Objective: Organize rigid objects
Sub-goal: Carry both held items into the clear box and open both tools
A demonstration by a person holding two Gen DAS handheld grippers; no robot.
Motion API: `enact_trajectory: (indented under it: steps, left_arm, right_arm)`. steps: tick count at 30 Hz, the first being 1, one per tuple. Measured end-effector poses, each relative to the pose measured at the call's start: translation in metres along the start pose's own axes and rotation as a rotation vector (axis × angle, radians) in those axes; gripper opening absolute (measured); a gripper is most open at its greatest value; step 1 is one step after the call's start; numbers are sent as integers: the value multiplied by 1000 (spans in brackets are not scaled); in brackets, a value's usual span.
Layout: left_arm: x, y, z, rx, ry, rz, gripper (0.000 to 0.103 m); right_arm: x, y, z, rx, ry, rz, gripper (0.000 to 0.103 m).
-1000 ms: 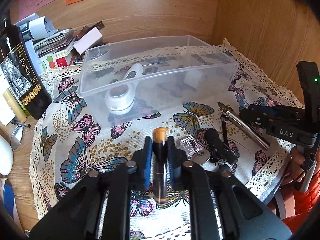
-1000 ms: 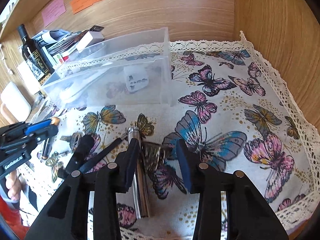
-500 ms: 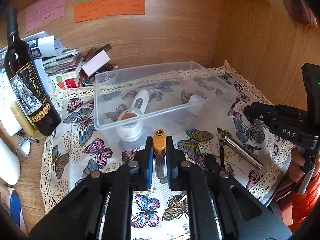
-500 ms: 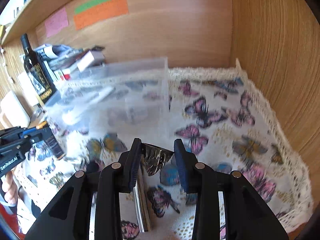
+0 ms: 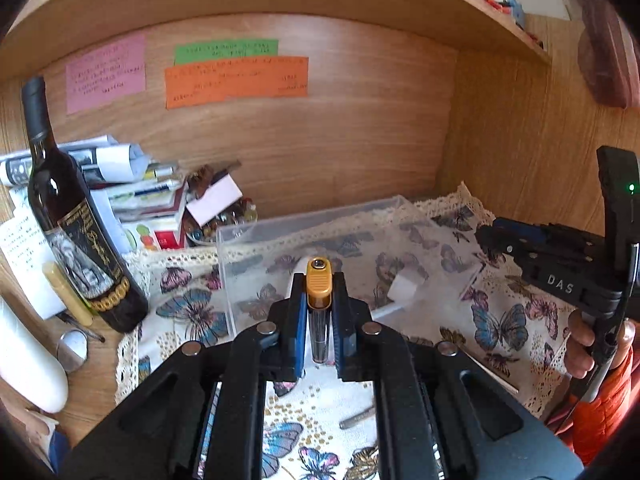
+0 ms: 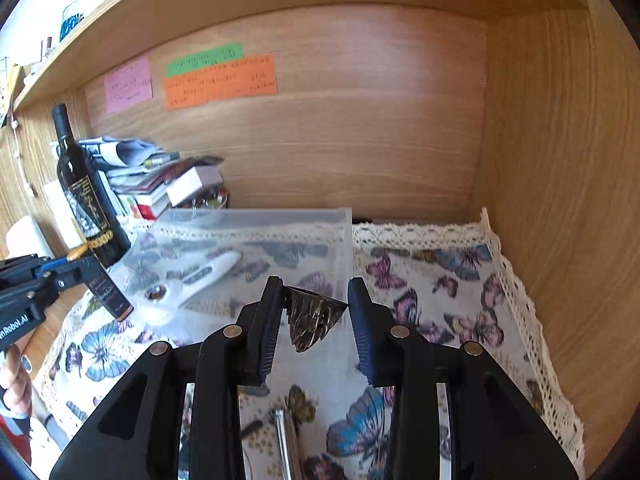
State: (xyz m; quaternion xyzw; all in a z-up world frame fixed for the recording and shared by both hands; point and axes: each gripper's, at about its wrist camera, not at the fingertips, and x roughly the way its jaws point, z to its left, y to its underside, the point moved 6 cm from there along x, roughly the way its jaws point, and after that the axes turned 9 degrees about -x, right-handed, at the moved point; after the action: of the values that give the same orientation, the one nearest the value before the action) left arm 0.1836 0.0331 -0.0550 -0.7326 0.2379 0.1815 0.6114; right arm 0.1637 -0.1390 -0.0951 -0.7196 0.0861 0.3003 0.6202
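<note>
My left gripper is shut on a dark tube with an orange cap, held above the butterfly cloth just in front of the clear plastic bin. It also shows in the right wrist view, tube hanging down. My right gripper is shut on a shiny dark metal hair clip, lifted near the bin's right front corner. Inside the bin lie a white thermometer and a white plug adapter.
A wine bottle stands left of the bin beside stacked books and papers. A silver metal rod lies on the cloth below my right gripper. Wooden walls close the back and right. A white object lies far left.
Both grippers rose from the cloth with their objects and tilted up toward the bin. The right gripper closed on the hair clip and lifted it.
</note>
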Motion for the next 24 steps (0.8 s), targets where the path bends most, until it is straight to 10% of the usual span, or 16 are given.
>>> enact_trajectory:
  steps: [24]
  left_arm:
    - [88, 3, -17, -46, 140, 197, 10]
  right_arm:
    - [70, 4, 12, -58, -35, 134, 31]
